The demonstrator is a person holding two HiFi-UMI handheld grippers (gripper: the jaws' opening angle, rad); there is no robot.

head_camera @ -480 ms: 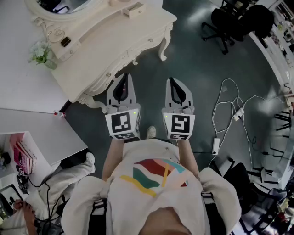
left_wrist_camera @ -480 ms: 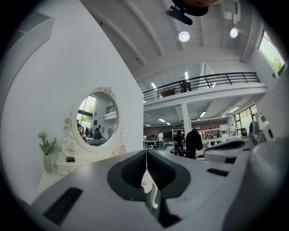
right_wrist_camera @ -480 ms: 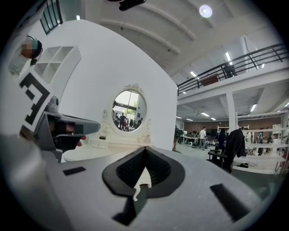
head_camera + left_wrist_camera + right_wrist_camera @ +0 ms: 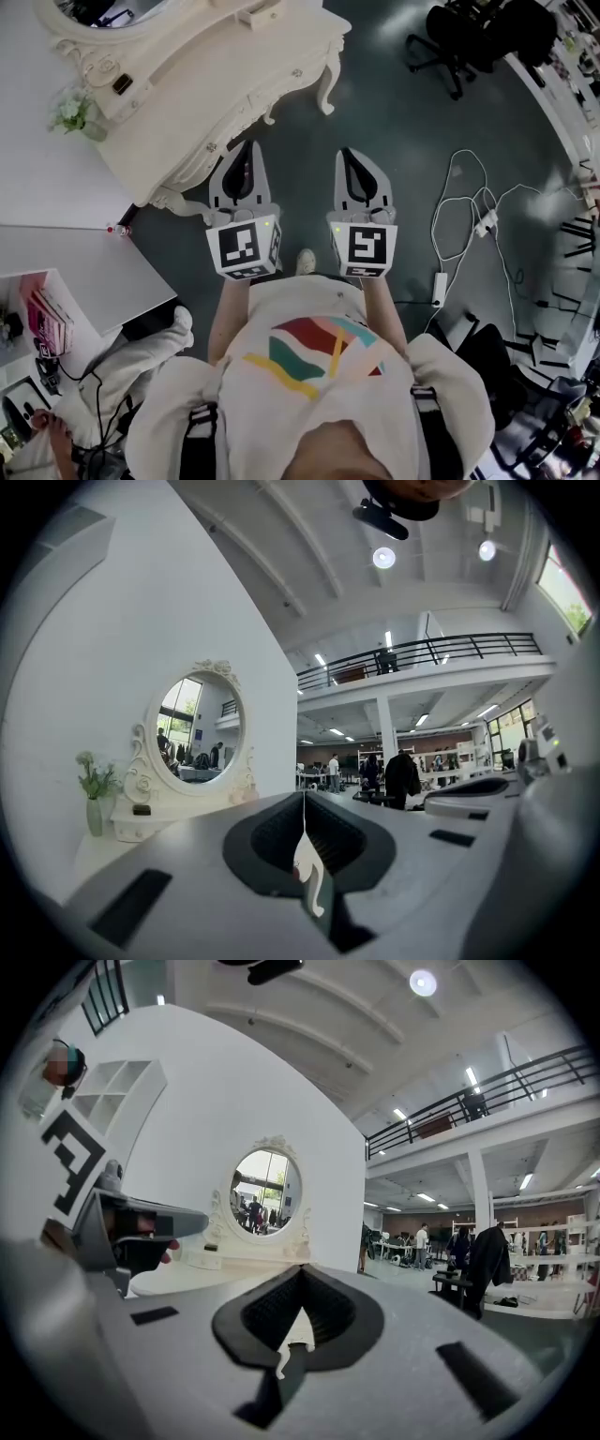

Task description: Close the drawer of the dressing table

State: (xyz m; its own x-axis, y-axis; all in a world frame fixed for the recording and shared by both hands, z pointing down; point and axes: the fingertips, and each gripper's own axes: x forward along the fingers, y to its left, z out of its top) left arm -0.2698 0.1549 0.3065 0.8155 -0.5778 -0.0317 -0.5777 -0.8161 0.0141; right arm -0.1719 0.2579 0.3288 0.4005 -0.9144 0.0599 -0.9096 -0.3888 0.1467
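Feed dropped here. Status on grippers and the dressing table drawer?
Left gripper shut, empty. Right gripper shut, empty. Dressing table drawers look flush. Nothing in the way.

The person wears a white short-sleeved shirt (image 4: 309,302) with teal, red and yellow stripes. At 11 o'clock the grey plastic left gripper (image 4: 246,148) and at 1 o'clock the grey plastic right gripper (image 4: 349,155) each have black insides and a black-and-white marker cube.
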